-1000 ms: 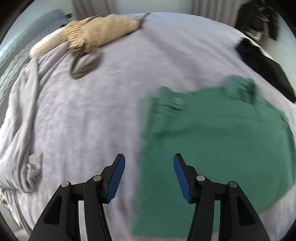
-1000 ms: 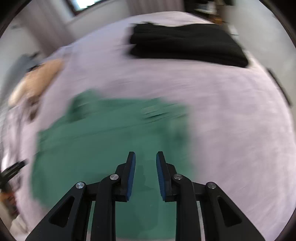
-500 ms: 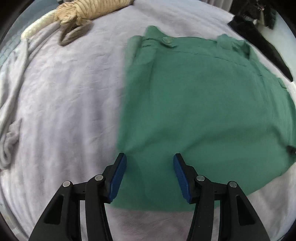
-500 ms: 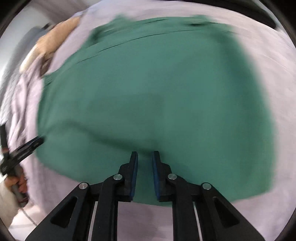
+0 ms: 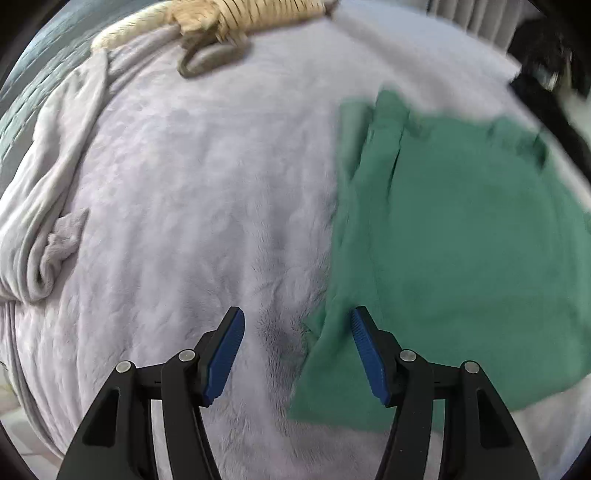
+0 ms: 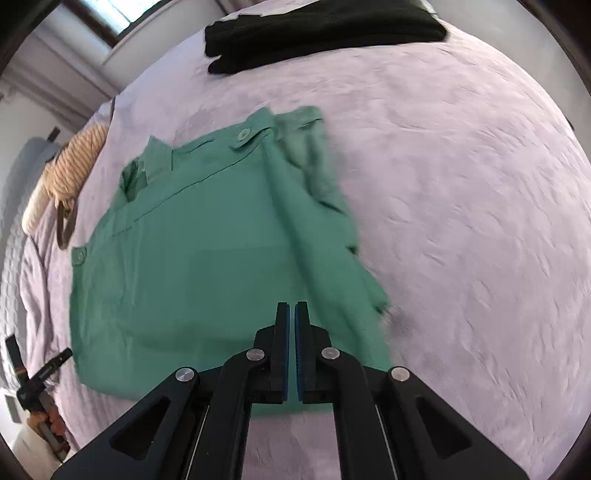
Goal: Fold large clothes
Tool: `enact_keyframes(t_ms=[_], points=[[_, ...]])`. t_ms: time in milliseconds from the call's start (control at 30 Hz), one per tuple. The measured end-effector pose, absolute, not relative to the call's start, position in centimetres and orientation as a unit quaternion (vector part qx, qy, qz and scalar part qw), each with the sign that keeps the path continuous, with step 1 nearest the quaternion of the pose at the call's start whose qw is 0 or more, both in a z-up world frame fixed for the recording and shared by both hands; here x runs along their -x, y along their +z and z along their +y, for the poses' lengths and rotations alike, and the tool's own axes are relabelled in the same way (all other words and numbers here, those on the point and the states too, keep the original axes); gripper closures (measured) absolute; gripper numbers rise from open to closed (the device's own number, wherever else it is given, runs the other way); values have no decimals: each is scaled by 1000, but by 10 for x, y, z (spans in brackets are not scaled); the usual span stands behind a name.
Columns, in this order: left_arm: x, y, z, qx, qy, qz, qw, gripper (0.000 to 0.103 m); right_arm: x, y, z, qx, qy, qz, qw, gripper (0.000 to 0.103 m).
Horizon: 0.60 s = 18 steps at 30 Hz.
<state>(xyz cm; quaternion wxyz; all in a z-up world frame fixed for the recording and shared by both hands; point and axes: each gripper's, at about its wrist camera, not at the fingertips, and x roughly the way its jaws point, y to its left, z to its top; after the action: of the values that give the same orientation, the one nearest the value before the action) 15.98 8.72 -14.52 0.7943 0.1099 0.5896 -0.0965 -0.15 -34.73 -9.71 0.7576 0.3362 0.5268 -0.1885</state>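
The left gripper (image 5: pixel 297 350) points down at the lilac plush blanket (image 5: pixel 192 206), its blue pads (image 5: pixel 225 352) apart — the jaws have just been opening. The green shirt's (image 5: pixel 461 251) near left corner lies between them, on the blanket, unpinched. Far up the blanket lies a cream ribbed knit garment (image 5: pixel 243 16); a black garment (image 5: pixel 550 107) sits beyond the shirt — blurred.

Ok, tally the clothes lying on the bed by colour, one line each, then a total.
Green: 1, the green shirt, spread flat near both tools.
Black: 1, the black folded garment at the far edge; blur hides whether it is more than one piece.
Beige striped: 1, the beige striped garment, bunched at the far side.
Total: 3
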Motion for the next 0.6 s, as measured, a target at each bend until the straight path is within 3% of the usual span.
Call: enact_keyframes(t_ms=[67,100,200,433,467,500,533,600], points=[[-166,-165,92,-94,-94,605,785,24,-10,-126,-353,-332,-203,563,729,101],[-165,-167,98,-80,-91,606,786,21,-7,-137,-356,-353,-194,560,724,103],[-163,-155,113,-63,-98,613,782,21,10,-133,-366,-400,-196,537,716,103],[-126,-123,120,-96,-118,626,765,21,24,-90,-331,-383,-175,560,714,95],[-119,-118,118,-102,-122,622,767,21,30,-82,-320,-382,-167,561,716,91],[-111,-112,113,-110,-128,615,770,21,30,-77,-310,-380,-161,561,718,74],[-107,-109,112,-114,-132,612,771,21,26,-72,-303,-380,-157,561,719,47],[-96,-102,108,-119,-137,609,772,21,18,-59,-288,-378,-141,558,725,34]])
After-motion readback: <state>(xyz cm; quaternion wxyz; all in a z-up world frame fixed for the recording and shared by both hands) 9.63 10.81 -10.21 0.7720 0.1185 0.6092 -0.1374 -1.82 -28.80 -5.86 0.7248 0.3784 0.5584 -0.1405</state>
